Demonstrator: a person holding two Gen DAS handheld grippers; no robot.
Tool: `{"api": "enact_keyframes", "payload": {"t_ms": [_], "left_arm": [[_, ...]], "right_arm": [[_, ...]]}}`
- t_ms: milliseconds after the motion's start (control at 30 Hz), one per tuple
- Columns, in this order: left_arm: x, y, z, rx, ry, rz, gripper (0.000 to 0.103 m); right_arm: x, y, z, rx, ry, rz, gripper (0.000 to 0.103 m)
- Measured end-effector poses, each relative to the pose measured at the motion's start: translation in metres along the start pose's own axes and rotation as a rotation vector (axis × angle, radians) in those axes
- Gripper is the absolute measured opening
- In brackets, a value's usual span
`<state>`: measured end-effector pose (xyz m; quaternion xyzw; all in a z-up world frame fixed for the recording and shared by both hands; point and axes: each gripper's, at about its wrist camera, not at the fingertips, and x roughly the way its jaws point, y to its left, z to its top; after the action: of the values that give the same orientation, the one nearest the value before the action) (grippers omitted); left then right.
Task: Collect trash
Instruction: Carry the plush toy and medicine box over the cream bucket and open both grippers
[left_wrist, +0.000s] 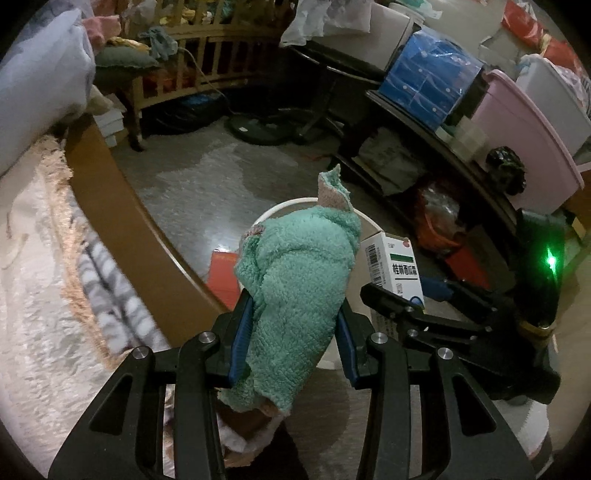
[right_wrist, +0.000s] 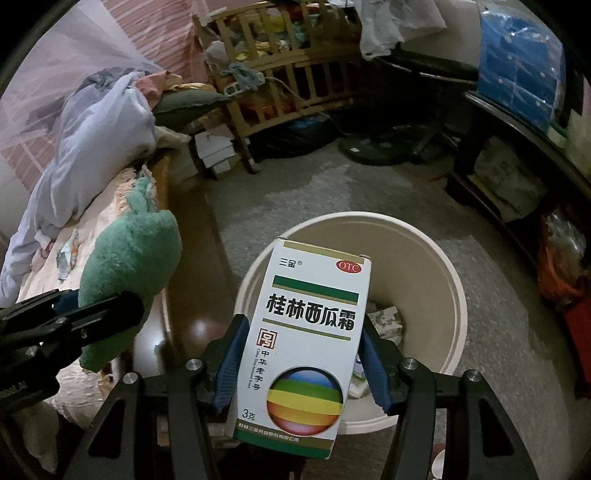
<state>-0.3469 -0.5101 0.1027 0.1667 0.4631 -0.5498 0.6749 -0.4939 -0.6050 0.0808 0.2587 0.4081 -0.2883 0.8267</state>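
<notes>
My left hand-held gripper (left_wrist: 295, 325) is clamped on a green fleecy cloth (left_wrist: 295, 295), its blue pads (left_wrist: 242, 332) pressing into the bundle from both sides. The cloth stands up between the fingers, with a pinkish lining showing at its torn upper tip. Behind and below it I see the rim of the white bucket (left_wrist: 295, 201) on the floor, mostly hidden by the cloth.

My right hand-held gripper (right_wrist: 303, 350) grips a white medicine box (right_wrist: 306, 332) by its two narrow sides; the box is upright, tilted slightly, with Chinese lettering, a red OTC oval and a striped coloured ball printed on the front. It hangs over the near part of the bucket (right_wrist: 436, 251), which from this wrist shows a beige inside with some crumpled paper scraps (right_wrist: 386, 319) at the bottom.

From the left wrist, the box appears just to the right of the cloth, near it but apart. From the right wrist, the cloth sits off to the left, above the edge of the bed (right_wrist: 110, 229). A wooden crib (right_wrist: 280, 74) stands at the far side of the room, and a dark shelf unit (left_wrist: 424, 122) with a blue package (left_wrist: 432, 85) runs along the right.
</notes>
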Motion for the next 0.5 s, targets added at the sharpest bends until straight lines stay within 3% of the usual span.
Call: {"api": "enact_keyframes", "payload": {"t_ms": [233,433,500], "left_arm": [[0.01,-0.003,0.004,-0.012,0.006,-0.061,0.041],[0.01,0.0,0.004,-0.043,-0.006,-0.124,0.058],[0.007,0.001,0.005,-0.044,-0.009,-0.129,0.059]], "right_arm": [[0.006,-0.016,0.0,0.029,0.008,-0.016,0.056],[0.006,-0.022,0.002,0.05,-0.006,-0.022,0.058],[0.005,-0.024,0.003,0.063,-0.013,-0.026,0.068]]}}
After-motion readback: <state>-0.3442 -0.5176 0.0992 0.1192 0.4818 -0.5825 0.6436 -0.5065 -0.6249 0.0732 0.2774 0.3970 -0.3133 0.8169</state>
